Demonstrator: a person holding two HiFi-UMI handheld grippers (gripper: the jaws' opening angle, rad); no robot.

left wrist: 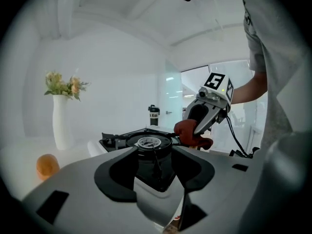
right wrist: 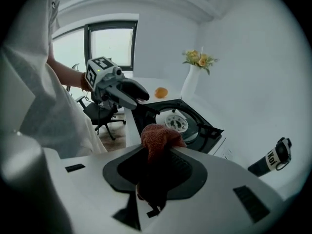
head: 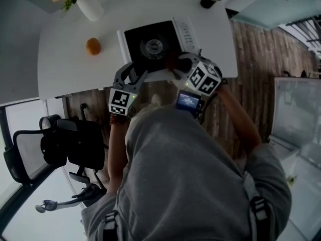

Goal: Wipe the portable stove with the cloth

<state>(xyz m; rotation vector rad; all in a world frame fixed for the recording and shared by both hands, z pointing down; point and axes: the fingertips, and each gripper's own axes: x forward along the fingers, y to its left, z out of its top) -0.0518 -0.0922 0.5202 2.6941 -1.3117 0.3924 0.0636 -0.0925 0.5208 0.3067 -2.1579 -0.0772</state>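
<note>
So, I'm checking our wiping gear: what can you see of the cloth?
The cloth is rust-red with a nubby, terry-like weave, bunched into a lump. The right gripper has its fingers shut on it: a wad sticks out past the tips, and the rest hangs dark between them. It is held by the near edge of the portable stove; whether they touch is unclear.

White lettering reading "Koi" stood on the black cylindrical cup (left wrist: 153, 116), at about one o'clock on the white desk (head: 65, 69). The small blue-lit screen (head: 188, 101) on the right tool (right wrist: 158, 149) was too small to read.
</note>
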